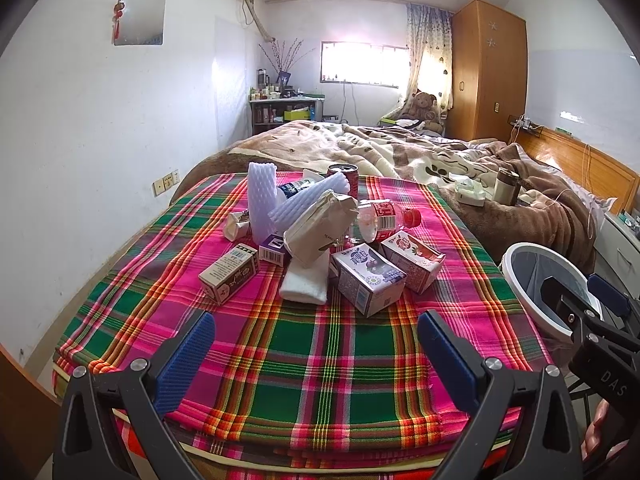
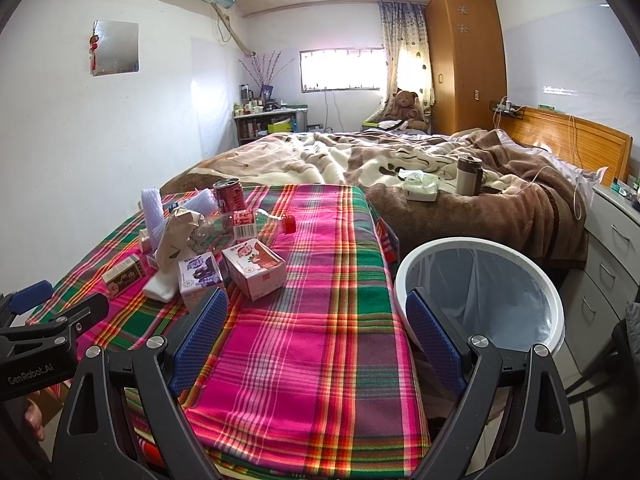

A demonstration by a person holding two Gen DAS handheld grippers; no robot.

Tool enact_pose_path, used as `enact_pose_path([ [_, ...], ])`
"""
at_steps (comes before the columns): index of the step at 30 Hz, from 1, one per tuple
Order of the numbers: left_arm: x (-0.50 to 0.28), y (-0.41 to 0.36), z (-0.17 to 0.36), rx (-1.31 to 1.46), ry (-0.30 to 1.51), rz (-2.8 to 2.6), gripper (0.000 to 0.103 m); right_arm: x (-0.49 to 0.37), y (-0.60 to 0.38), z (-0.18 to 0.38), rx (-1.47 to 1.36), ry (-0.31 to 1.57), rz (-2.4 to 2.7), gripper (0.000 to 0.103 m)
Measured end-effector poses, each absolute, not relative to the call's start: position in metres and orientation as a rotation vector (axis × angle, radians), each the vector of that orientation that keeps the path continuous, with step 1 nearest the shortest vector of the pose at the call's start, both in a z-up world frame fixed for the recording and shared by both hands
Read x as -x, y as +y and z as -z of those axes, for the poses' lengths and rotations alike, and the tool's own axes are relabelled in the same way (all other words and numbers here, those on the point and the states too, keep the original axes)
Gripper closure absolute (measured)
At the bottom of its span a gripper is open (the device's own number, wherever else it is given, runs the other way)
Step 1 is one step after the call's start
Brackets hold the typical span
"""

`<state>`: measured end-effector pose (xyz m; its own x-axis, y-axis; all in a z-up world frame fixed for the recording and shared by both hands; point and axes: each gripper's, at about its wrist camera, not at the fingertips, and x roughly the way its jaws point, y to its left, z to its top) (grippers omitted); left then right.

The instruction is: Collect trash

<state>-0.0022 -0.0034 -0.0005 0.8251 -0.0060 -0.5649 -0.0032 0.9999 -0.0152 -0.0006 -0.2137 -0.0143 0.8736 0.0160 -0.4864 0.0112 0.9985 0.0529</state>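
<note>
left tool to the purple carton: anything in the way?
Nothing. In the left wrist view, only bare plaid cloth lies between the open left tool and the purple carton.

Trash lies heaped on the plaid cloth: a purple carton [image 1: 367, 280] and a pink carton [image 1: 412, 258] side by side, a clear bottle [image 1: 384, 218] on its side (red cap), an upright red can [image 1: 344, 176]; the white-rimmed bin [image 2: 480, 300] stands beside it.

Left gripper [image 1: 316, 340] open above plaid cloth [image 1: 320, 360]; trash pile [image 1: 320, 236] ahead.
</note>
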Motion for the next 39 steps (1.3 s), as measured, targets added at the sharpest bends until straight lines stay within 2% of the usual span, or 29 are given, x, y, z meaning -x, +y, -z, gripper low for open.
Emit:
enact_pose_path([
  [39, 0.0020, -0.0053, -0.0006, 0.014, 0.599, 0.002, 0.000, 0.0020, -0.2190, 0.0132, -0.055, 0.503, 0.002, 0.010],
])
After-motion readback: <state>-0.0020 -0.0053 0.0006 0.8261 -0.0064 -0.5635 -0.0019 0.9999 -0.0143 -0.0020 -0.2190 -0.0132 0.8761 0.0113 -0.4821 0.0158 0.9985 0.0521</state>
